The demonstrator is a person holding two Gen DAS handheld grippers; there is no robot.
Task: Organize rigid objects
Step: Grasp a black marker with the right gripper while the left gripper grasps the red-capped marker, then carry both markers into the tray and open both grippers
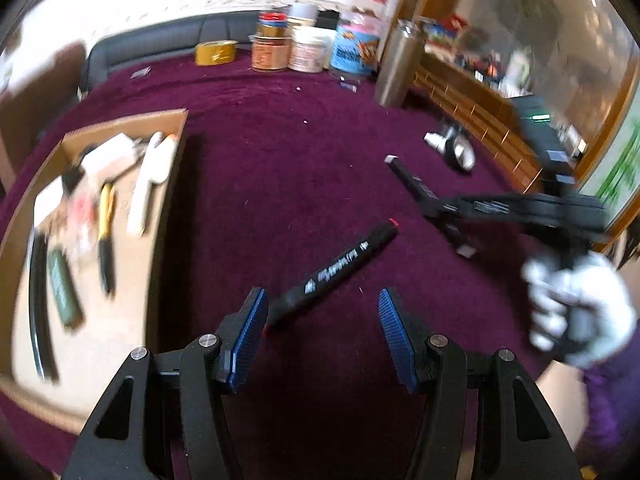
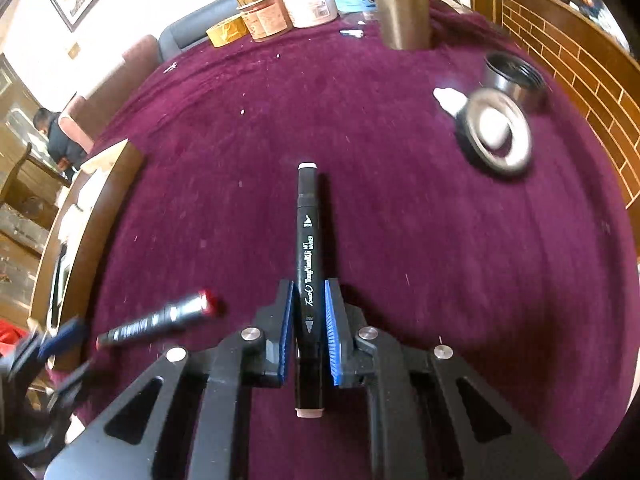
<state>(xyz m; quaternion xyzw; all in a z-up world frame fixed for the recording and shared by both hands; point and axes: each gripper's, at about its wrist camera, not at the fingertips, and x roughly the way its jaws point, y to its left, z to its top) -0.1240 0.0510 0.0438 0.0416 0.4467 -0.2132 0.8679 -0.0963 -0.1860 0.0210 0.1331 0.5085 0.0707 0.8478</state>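
On the maroon cloth (image 2: 400,240), the right gripper (image 2: 308,320) clamps a white-capped marker (image 2: 307,240); the left gripper (image 1: 320,320) gapes empty beside a red-capped marker (image 1: 336,272).

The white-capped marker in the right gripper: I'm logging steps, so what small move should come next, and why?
Probably lift it off the cloth and carry it toward the cardboard box. The right gripper is shut on the white-capped marker, which lies between its blue fingers, so the grasp looks done. The box already holds sorted items, while the red-capped marker lies before the open left gripper.

Purple cloth (image 1: 280,152); marker (image 1: 336,272), box (image 1: 120,340)
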